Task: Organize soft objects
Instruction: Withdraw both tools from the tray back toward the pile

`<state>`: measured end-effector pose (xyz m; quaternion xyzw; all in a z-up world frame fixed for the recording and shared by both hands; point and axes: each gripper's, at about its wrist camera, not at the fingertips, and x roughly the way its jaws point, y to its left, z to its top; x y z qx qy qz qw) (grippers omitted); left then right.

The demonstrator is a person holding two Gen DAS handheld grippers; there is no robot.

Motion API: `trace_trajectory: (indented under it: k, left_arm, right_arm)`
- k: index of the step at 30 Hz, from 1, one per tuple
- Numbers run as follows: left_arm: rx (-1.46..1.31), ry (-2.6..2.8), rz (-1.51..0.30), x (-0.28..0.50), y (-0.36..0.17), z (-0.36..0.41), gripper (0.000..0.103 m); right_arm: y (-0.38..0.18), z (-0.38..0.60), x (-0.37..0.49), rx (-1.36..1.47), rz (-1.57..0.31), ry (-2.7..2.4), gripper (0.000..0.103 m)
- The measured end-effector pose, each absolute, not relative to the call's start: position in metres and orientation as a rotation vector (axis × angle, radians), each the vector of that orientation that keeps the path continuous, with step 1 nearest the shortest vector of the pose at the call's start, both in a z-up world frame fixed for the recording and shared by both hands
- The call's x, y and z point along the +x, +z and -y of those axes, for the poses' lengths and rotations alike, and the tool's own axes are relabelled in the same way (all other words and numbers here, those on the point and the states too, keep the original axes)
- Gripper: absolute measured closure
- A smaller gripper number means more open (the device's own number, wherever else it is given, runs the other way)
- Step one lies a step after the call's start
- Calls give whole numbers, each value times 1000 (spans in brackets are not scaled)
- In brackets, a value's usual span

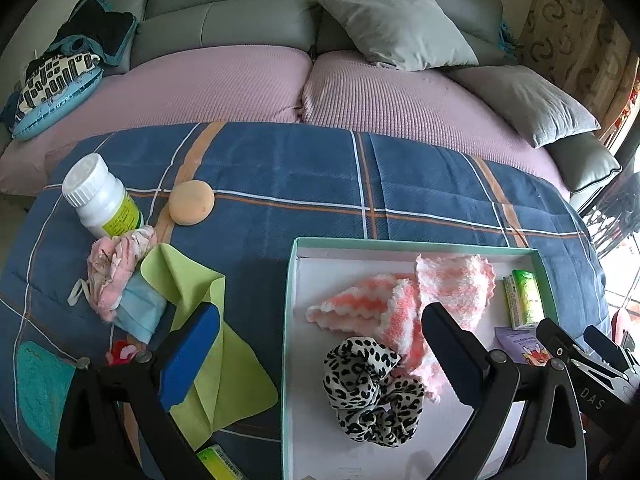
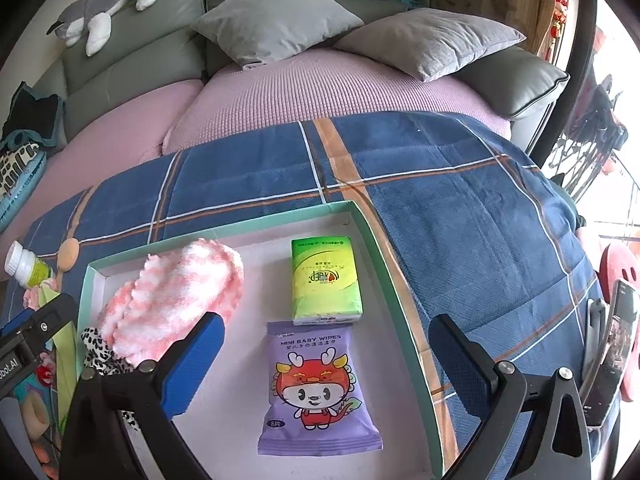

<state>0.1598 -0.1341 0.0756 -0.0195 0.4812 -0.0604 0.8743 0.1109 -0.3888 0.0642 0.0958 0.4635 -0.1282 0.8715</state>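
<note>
Hovering with jaws spread wide and empty, left gripper [image 1: 320, 344] over leopard scrunchie [image 1: 370, 390] in the tray [image 1: 289, 320], right gripper [image 2: 326, 356] above baby wipes [image 2: 316, 392] — bare blue blanket [image 2: 460, 208] past the tray's far rim.

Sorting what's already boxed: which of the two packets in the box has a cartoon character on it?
The purple baby wipes packet; the green tissue pack behind it has none.
</note>
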Motion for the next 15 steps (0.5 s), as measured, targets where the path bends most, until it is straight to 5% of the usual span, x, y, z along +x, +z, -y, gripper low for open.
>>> trace_trajectory:
  k: [15]
  left_arm:
    - [-77,-139,-919,142,114,108,2]
  right_arm:
    - [80,365,96,191,-935,-214,0]
